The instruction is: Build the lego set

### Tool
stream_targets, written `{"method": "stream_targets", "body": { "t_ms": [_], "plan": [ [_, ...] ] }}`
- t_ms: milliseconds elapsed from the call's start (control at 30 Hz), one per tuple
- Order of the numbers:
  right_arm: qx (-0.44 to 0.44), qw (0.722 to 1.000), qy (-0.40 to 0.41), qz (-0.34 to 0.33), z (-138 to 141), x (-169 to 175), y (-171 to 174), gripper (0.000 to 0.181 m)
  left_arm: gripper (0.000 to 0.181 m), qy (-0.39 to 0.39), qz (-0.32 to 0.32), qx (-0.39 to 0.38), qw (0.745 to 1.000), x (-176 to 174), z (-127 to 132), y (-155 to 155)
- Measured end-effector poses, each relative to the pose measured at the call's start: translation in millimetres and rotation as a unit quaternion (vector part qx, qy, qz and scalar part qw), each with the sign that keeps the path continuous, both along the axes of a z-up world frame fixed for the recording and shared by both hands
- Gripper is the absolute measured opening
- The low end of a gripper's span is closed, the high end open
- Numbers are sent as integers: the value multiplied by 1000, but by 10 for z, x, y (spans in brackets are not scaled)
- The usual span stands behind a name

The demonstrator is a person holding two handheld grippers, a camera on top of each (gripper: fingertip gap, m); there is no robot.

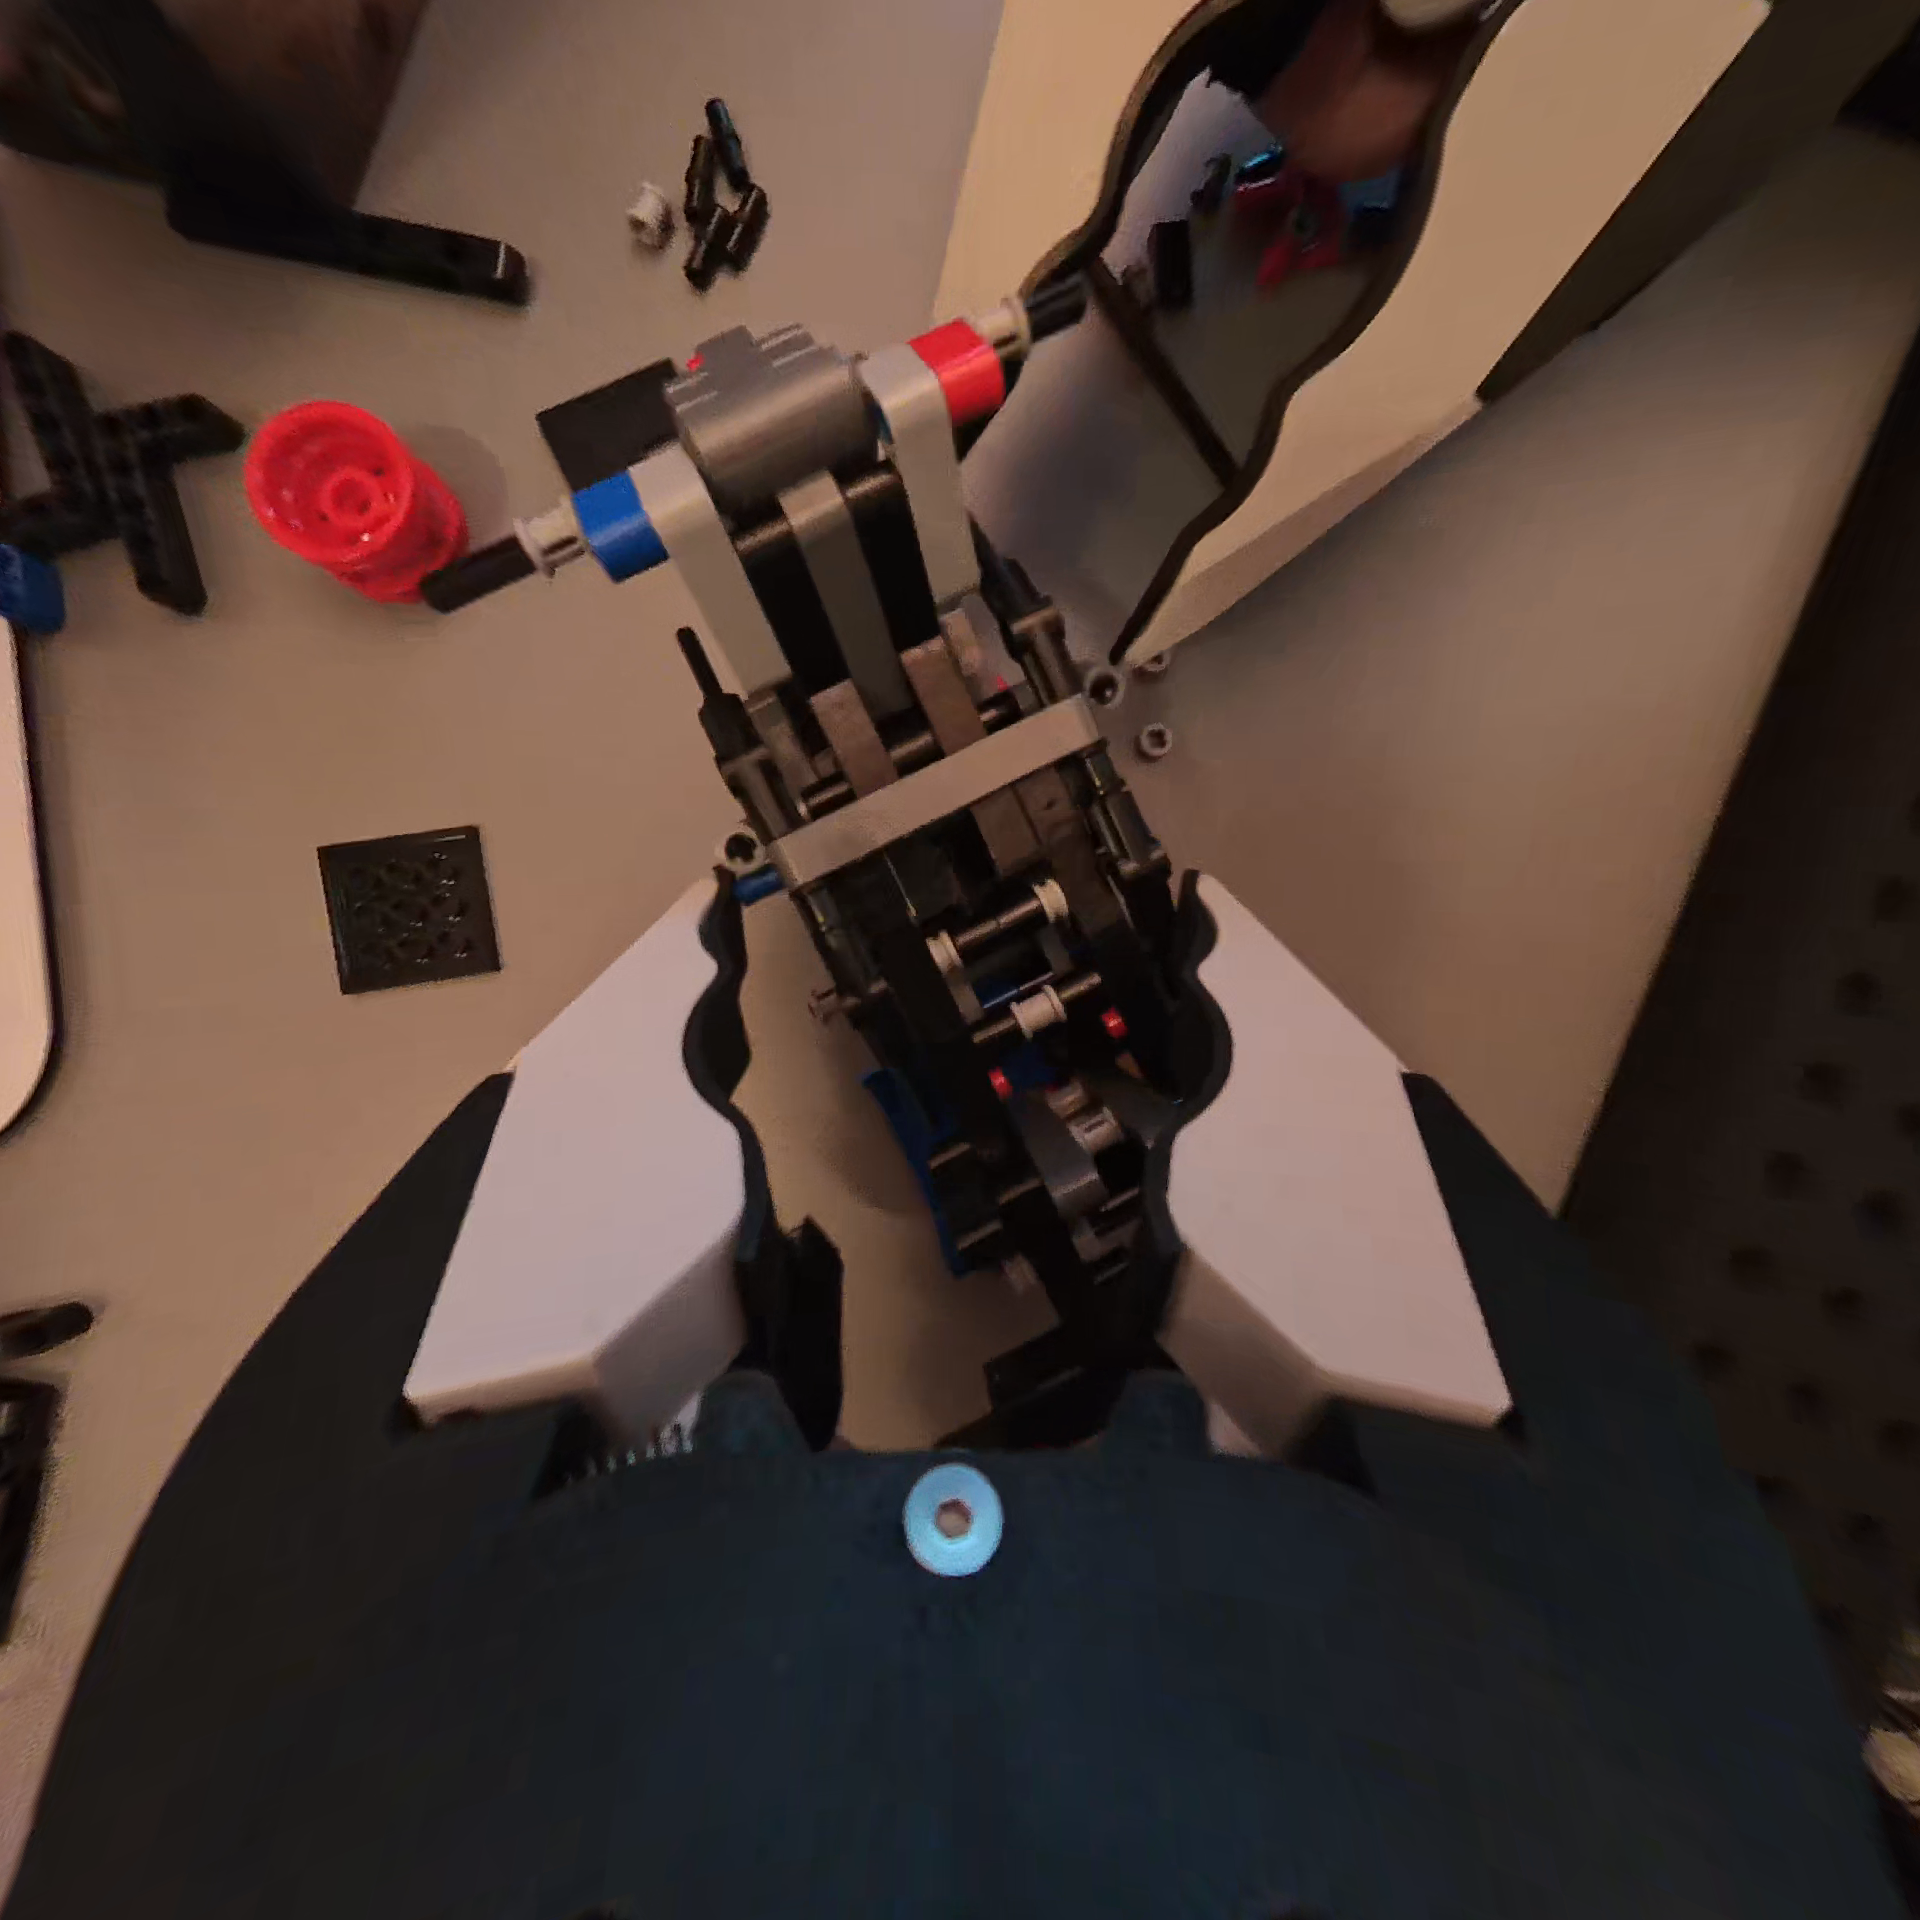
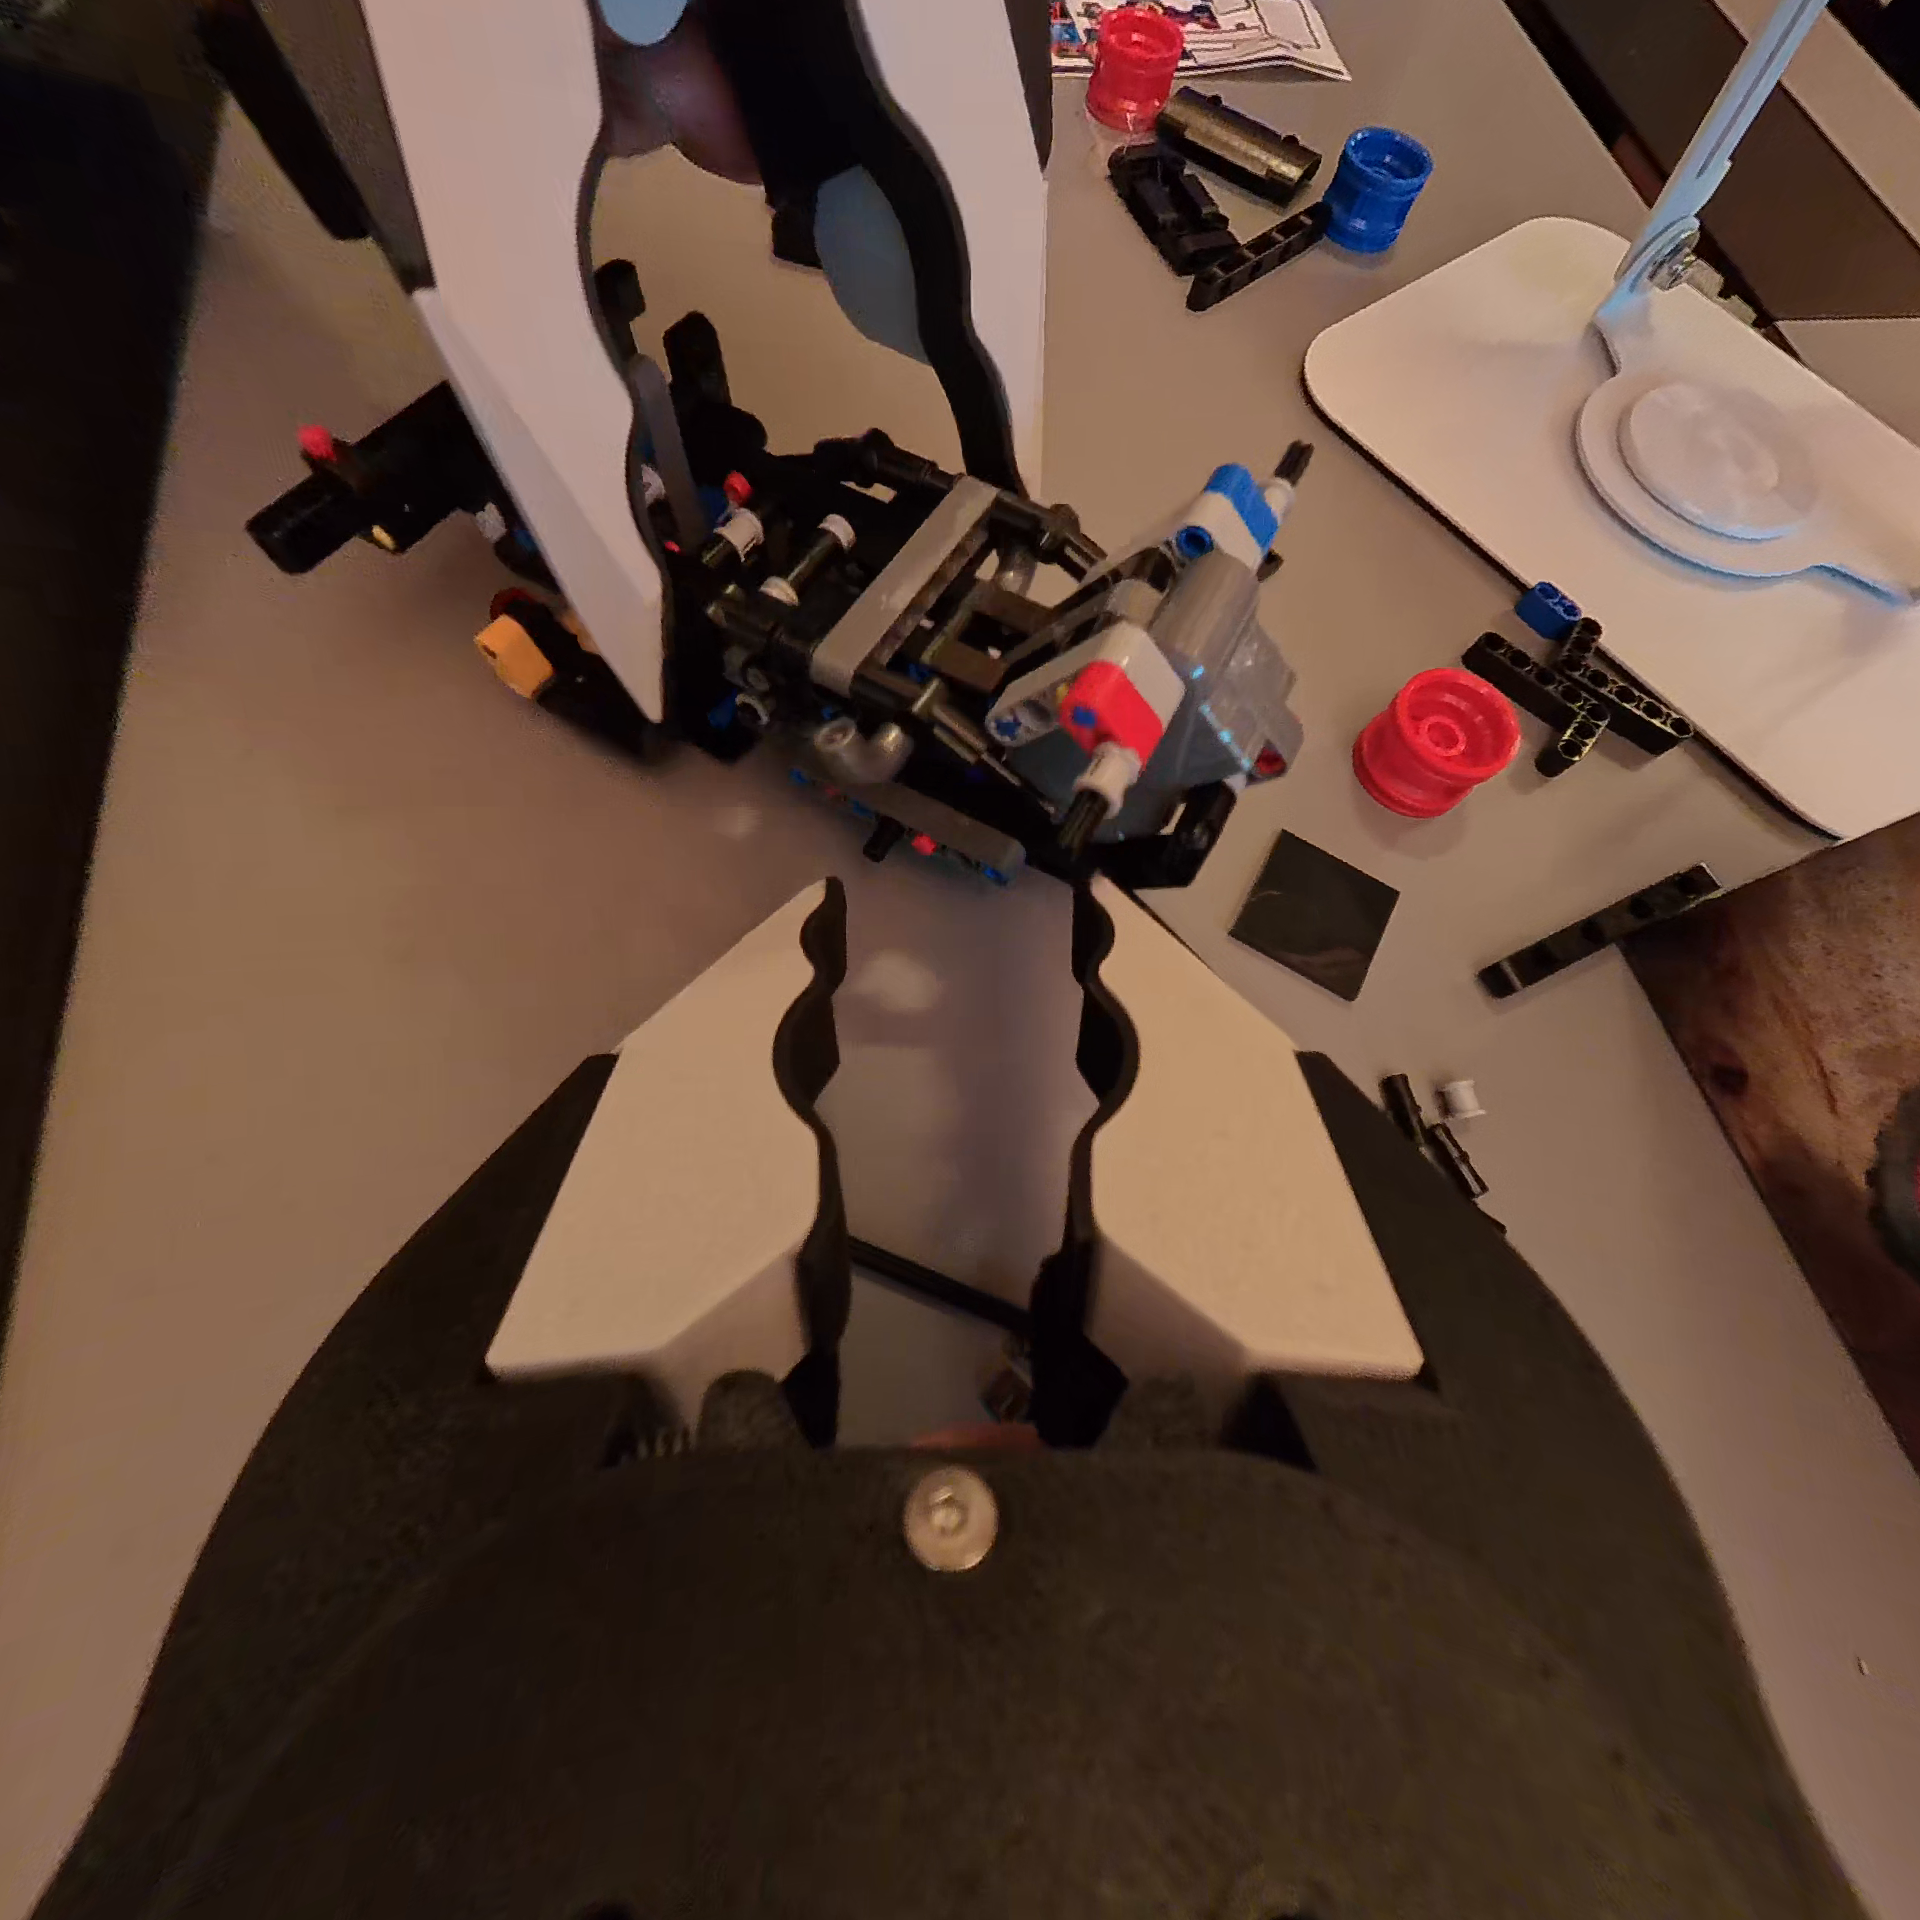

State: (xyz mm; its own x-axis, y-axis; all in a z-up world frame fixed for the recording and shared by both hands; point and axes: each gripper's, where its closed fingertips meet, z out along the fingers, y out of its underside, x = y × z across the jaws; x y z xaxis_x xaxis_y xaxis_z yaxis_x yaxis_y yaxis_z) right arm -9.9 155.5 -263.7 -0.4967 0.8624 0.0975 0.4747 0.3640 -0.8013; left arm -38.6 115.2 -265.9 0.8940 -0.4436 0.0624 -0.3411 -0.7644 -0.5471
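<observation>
Two red plastic wheel hubs show in the right wrist view, one (image 2: 1437, 740) just right of the model and one (image 2: 1135, 62) at the far table edge, plus one blue hub (image 2: 1377, 189). One flat black square tile (image 2: 1315, 914) lies near the model's front.

One partly built black-and-grey Lego chassis (image 1: 935, 831) rests on the grey table (image 1: 364, 707). A grey block sits at its front, where a cross axle carries one blue bush (image 1: 618, 525) and one red bush (image 1: 954, 369).

Left gripper (image 1: 961, 1023): fingers pressed against the chassis sides, pinching its rear section. Right gripper (image 2: 956, 997): fingers spread, nothing between them, just short of the chassis, its tips near the red-bush end of the axle.
</observation>
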Motion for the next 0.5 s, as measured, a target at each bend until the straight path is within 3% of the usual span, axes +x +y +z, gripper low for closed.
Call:
{"method": "stream_targets", "body": {
  "t_ms": [333,500],
  "plan": [
    [-1,1000,-1,-7,-1,-5,37,42,79,-164,40,7,986,-320,52,-23],
    [-14,1000,3,-12,37,-12,51,42,79,-230,13,49,972,-253,241,-12]
  ]
}}
